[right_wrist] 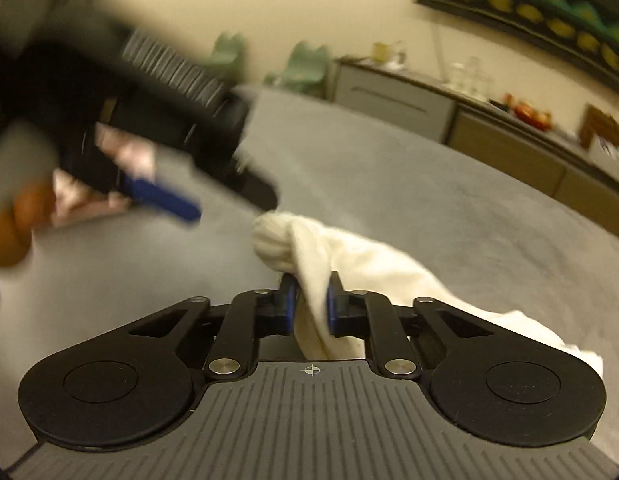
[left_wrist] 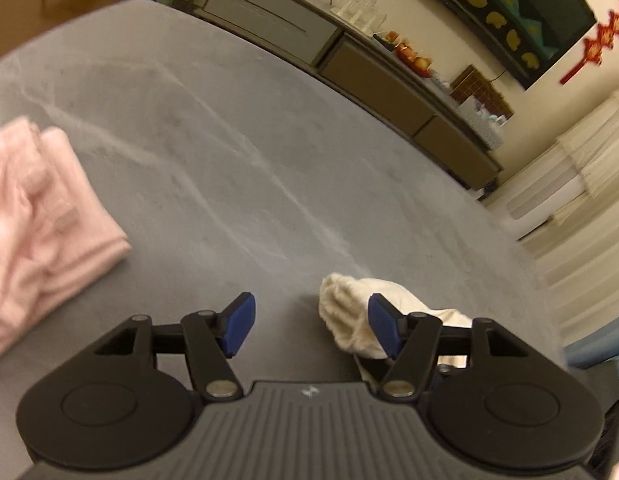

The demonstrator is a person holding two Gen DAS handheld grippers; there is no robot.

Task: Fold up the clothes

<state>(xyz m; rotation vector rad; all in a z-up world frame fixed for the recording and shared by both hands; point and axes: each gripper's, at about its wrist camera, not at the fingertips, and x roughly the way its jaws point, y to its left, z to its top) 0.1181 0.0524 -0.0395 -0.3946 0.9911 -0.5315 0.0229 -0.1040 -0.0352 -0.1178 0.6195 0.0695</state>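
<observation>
Our right tool (right_wrist: 311, 304) pinches the limp, feather-light white garment (right_wrist: 349, 264) mid-body, left tool (left_wrist: 309, 326) gaping empty just beside it, so we judge the ribbed cuff the surest hold.

Both wrist cameras sit close above the grey surface (left_wrist: 237, 128), looking down and forward along their tools. Both views share the white garment (right_wrist: 349, 264) and the far cabinet (left_wrist: 269, 20).

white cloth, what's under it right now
The grey bed cover lies under the white cloth. The right gripper pinches its near end; whatever lies beneath its folds is hidden.
</observation>
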